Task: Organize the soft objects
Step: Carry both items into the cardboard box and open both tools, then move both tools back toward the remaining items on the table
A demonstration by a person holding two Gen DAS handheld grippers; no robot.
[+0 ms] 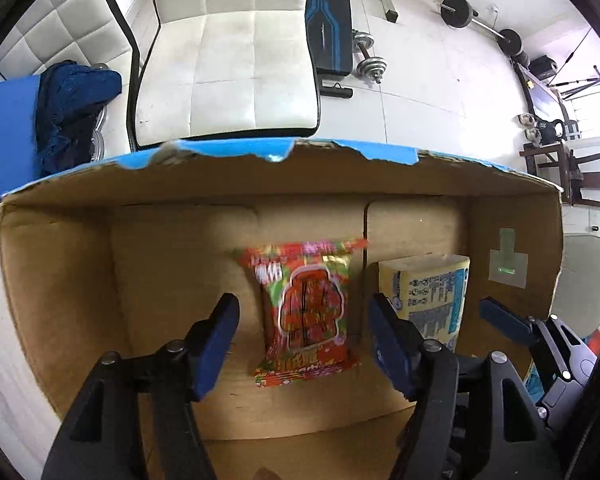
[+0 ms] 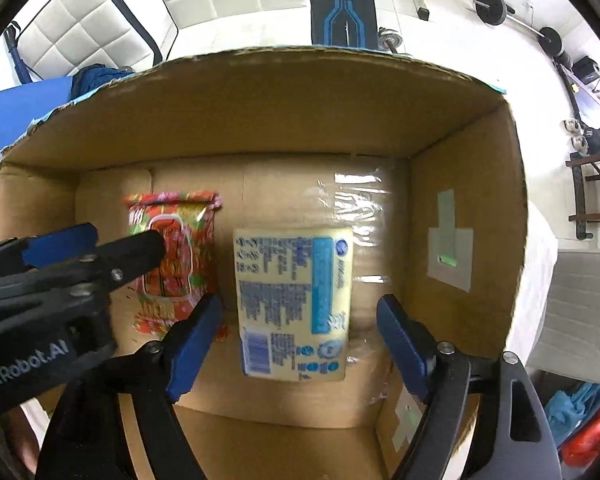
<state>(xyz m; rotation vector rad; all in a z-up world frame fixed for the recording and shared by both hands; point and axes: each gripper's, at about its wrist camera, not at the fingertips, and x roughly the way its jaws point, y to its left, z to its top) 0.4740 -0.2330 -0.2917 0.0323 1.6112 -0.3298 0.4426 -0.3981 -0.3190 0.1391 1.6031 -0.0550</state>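
A red and green snack packet (image 1: 306, 312) lies on the floor of an open cardboard box (image 1: 260, 176). A yellow soft pack with blue print (image 1: 434, 296) lies to its right. My left gripper (image 1: 304, 344) hangs open above the red packet, holding nothing. In the right wrist view my right gripper (image 2: 300, 344) is open above the yellow pack (image 2: 294, 304), empty. The red packet (image 2: 172, 256) lies left of it, partly hidden by the left gripper (image 2: 96, 248). The right gripper's finger (image 1: 504, 316) shows at the box's right wall.
The box (image 2: 460, 208) has torn blue-edged flaps and taped walls. Behind it stand white padded chairs (image 1: 228, 52), a blue cloth (image 1: 72, 108), a weight bench (image 1: 328, 20) and dumbbells (image 1: 368, 56) on a tiled floor. A wooden chair (image 1: 568, 168) stands at right.
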